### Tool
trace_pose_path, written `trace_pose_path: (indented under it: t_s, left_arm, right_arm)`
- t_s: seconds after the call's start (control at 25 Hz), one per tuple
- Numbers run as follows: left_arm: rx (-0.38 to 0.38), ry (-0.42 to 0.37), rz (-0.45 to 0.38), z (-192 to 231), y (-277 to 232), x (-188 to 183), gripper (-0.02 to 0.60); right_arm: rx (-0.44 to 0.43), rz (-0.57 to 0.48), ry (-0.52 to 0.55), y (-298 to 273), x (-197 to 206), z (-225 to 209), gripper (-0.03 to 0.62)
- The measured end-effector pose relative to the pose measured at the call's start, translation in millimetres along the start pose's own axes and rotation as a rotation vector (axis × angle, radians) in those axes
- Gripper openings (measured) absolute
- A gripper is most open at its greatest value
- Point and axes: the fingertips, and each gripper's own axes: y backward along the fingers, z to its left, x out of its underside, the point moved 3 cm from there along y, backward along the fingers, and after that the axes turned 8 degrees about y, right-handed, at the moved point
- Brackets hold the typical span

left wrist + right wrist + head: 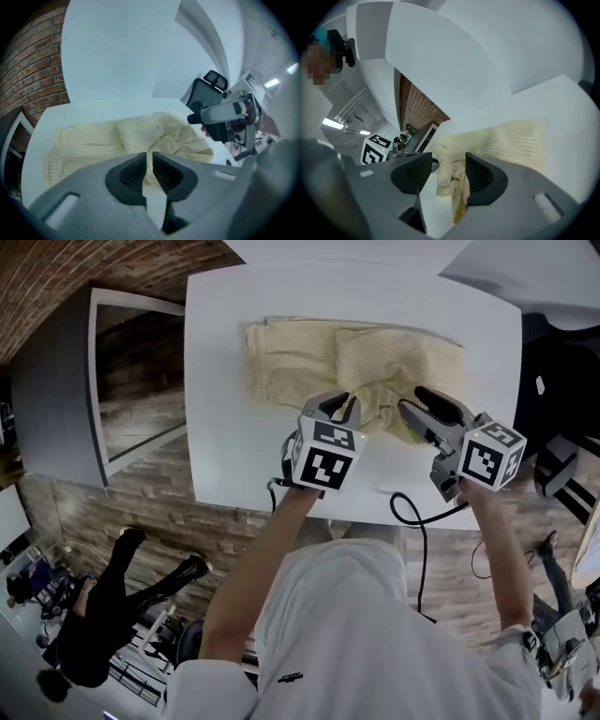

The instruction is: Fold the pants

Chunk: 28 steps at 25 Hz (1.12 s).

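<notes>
**Yellow pants on the white table, left gripper pinching, right gripper open**

On the white table (225, 427), the pale yellow checked pants (300, 362) lie spread flat at their 9 o'clock end. One layer is folded over the middle. Toward 5 o'clock the cloth rises into a crumpled ridge near the table's front edge.

The left gripper (345, 405) sits at 6 o'clock of the pants and points toward 12. Its jaws are drawn nearly together, with only a thin slit between the pads, nipping the near edge of that ridge.

Just beside it, at its 3 o'clock, the right gripper (419, 401) points toward 11. Its jaws stand well apart. A loose fold of the pants hangs between them, but the pads do not press on it.

A black cable (405, 512) loops off the table's front edge below the right gripper.
</notes>
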Motion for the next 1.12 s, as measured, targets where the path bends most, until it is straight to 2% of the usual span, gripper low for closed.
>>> trace_pose_path:
  t_s: [0.08, 0.16, 0.32, 0.44, 0.48, 0.6, 0.76, 0.92, 1.0, 1.12]
  left_arm:
    - [-0.004, -0.014, 0.024, -5.9, -9.3, 5.5, 0.045]
    - [-0.011, -0.028, 0.046, -9.7, -13.4, 11.6, 0.097]
    - [0.022, -0.063, 0.087, -20.9, -10.8, 30.2, 0.197]
    - [-0.009, -0.124, 0.110, -18.5, -14.7, 41.4, 0.216]
    - [-0.034, -0.148, 0.126, -14.3, -18.5, 44.9, 0.216]
    - [-0.099, -0.242, 0.184, -0.7, -30.6, 52.5, 0.146]
    - [-0.088, -0.317, 0.204, 6.2, -29.7, 50.1, 0.138]
    - [-0.056, -0.332, 0.201, 14.5, -20.3, 52.5, 0.138]
    - [-0.064, -0.326, 0.206, 21.0, -14.2, 54.5, 0.138]
    - [-0.085, -0.274, 0.205, 29.9, -2.7, 56.6, 0.138]
  right_arm:
    - [0.061, -0.014, -0.006, 19.8, 2.1, -20.0, 0.233]
    - [0.117, -0.021, -0.025, 36.9, 7.0, -39.9, 0.233]
    - [0.238, -0.002, -0.072, 62.6, 25.1, -77.4, 0.235]
    - [0.269, 0.047, -0.131, 65.2, 45.5, -97.6, 0.235]
    - [0.264, 0.063, -0.154, 63.3, 52.2, -100.7, 0.235]
    - [0.233, 0.088, -0.200, 55.4, 62.5, -101.1, 0.221]
    - [0.180, 0.121, -0.217, 45.7, 65.1, -100.1, 0.195]
    - [0.096, 0.108, -0.290, 41.0, 67.3, -98.9, 0.198]
    - [0.053, 0.095, -0.313, 40.7, 65.8, -95.9, 0.207]
    - [-0.006, 0.077, -0.368, 37.9, 65.0, -91.2, 0.250]
